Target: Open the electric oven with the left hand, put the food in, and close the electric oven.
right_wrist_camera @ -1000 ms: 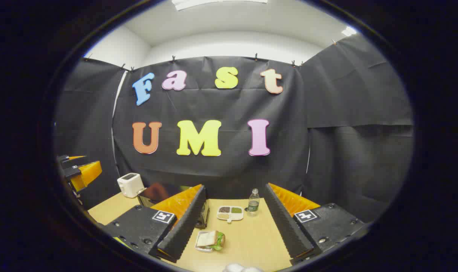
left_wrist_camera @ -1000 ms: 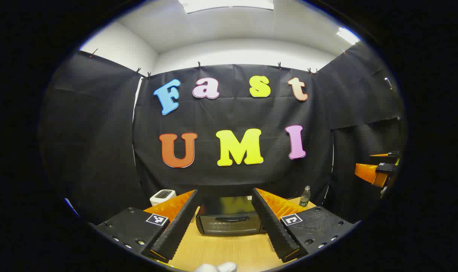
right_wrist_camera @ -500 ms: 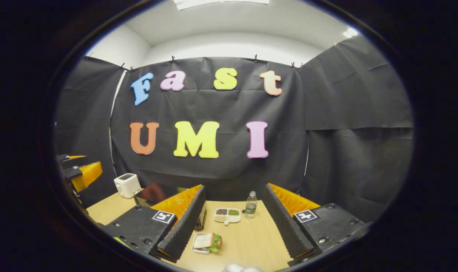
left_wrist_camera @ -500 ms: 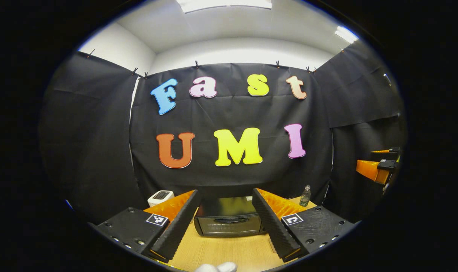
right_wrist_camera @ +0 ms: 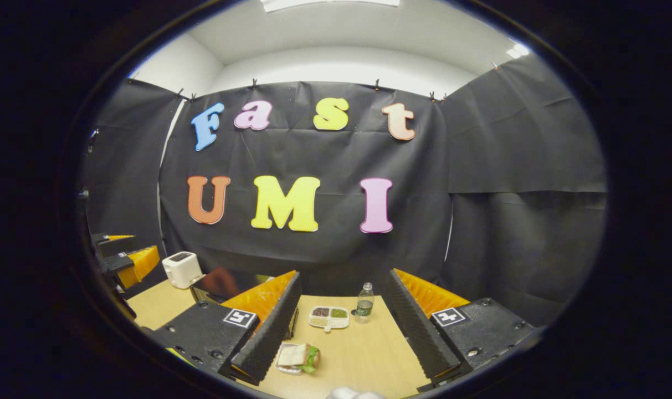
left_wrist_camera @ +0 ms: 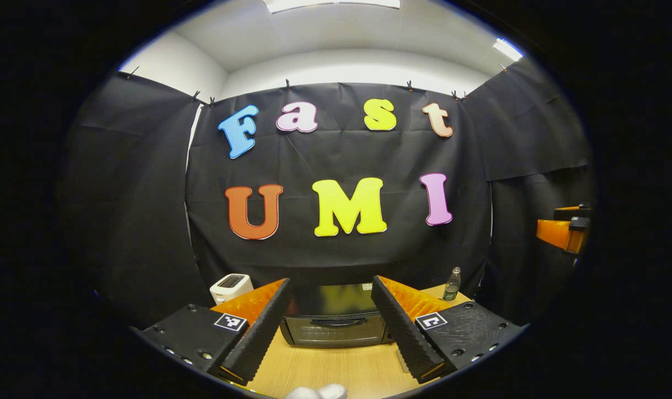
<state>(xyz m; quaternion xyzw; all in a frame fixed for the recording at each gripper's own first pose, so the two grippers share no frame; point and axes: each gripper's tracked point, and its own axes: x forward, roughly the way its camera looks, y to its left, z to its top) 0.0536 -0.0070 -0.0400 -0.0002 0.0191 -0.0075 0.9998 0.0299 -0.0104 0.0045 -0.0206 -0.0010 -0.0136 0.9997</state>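
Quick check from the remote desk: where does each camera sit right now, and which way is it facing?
Left gripper view: rides the left claw, open, facing the closed oven on the table; a fingertip shows at the bottom edge.
Right gripper view: rides the right claw, open, facing the sandwich, divided dish and bottle.
Shared: toaster, bottle, table, and each other's claw at the edge.

Left gripper (left_wrist_camera: 329, 332): two black textured blocks with round screw holes, each bearing a small square black-and-white marker; long ridged fingers (left_wrist_camera: 255, 339) with serrated faces; right gripper (right_wrist_camera: 342, 342) same build, same markers; white glove (left_wrist_camera: 316, 392) at bottom edge under each
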